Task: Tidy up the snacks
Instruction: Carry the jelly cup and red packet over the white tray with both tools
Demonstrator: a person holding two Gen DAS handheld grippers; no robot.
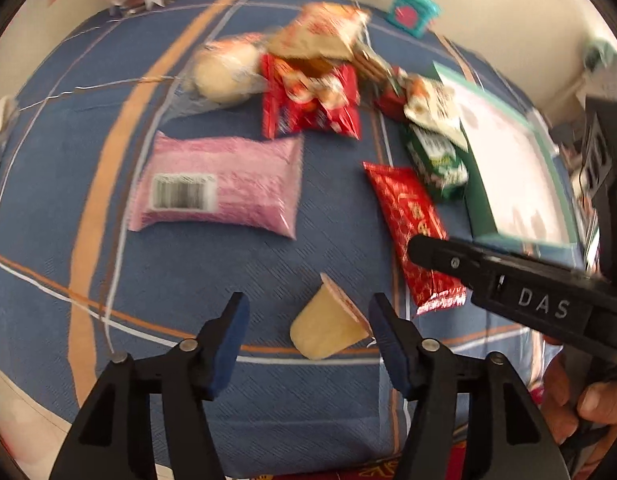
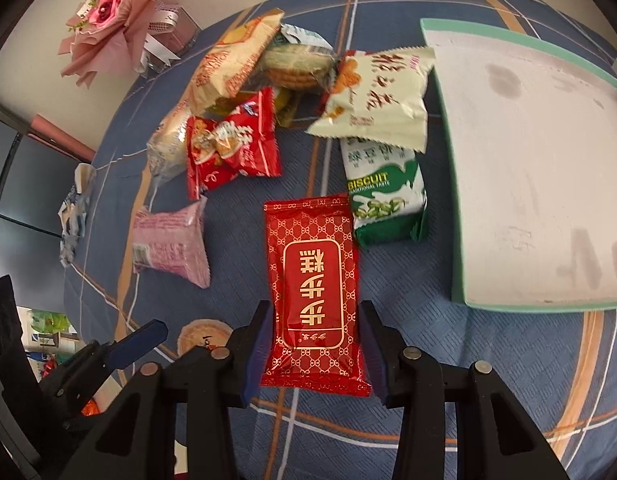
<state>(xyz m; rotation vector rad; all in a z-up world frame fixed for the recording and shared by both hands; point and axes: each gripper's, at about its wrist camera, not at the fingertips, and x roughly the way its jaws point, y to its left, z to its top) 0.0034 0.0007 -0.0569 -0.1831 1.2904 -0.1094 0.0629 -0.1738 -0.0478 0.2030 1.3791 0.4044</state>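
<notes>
Your left gripper [image 1: 308, 332] is open over the blue plaid cloth [image 1: 188, 280] on the bench, pads clear. The small yellowish pudding cup [image 1: 328, 328] lies tipped on its side between the fingers, nearer the right pad, lid edge just beside it; contact unclear.

Your right gripper [image 2: 314, 352] pinches the near end of the red packet with gold characters [image 2: 314, 280], both pads against its sides. The packet lies flat on the cloth, just left of the green biscuit pack [image 2: 384, 200].

The mint-rimmed tray [image 2: 460, 200] sits at right, its white floor bare. The cream packet [image 2: 380, 96] overlaps the biscuit pack's top.

Further back is a heap: red candy bag [image 2: 232, 144], orange-cream packet [image 2: 232, 68], clear-wrapped round biscuits [image 2: 296, 64]. The pink packet with barcode [image 1: 220, 184] lies apart, left of the red packet.

Left view is motion-blurred.
</notes>
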